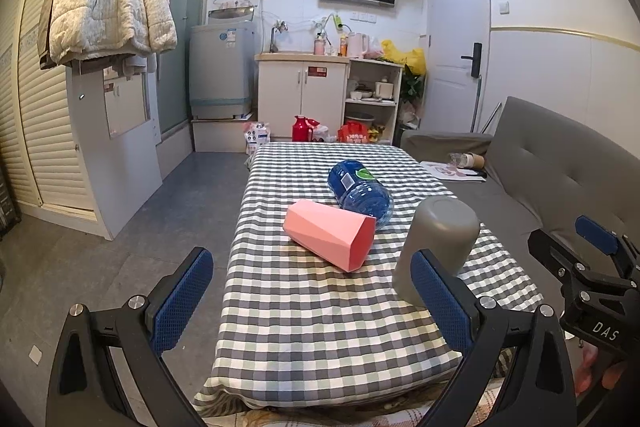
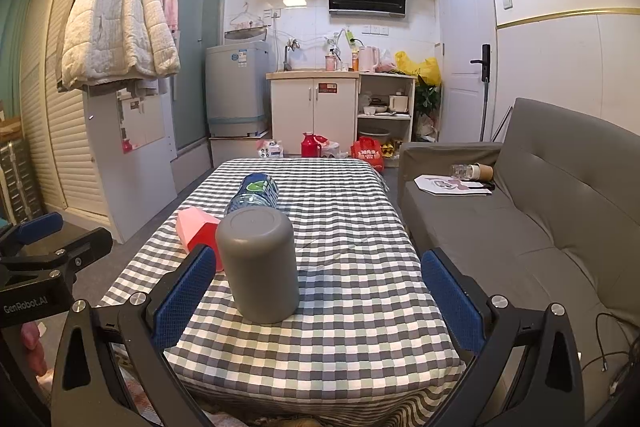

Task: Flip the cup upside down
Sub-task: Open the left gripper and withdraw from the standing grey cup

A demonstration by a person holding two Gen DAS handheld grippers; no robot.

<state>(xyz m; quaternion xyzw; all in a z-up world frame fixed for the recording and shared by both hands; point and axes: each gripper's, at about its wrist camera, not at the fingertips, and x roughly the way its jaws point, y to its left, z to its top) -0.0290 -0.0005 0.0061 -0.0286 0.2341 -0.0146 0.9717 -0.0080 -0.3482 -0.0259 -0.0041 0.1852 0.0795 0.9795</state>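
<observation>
A grey cup (image 2: 259, 263) stands upside down, base up, on the checked tablecloth (image 2: 340, 307). It also shows in the left wrist view (image 1: 438, 247), partly behind my left gripper's right finger. My right gripper (image 2: 318, 297) is open and empty, its jaws wide apart, just short of the cup, which stands left of its centre. My left gripper (image 1: 312, 301) is open and empty over the near table edge, with the grey cup to its right. The right gripper (image 1: 592, 259) shows at the right edge of the left wrist view.
A pink faceted cup (image 1: 332, 233) lies on its side mid-table, also in the right wrist view (image 2: 198, 231). A blue water bottle (image 1: 360, 193) lies behind it. A grey sofa (image 2: 540, 227) runs along the table's right side. Floor lies to the left.
</observation>
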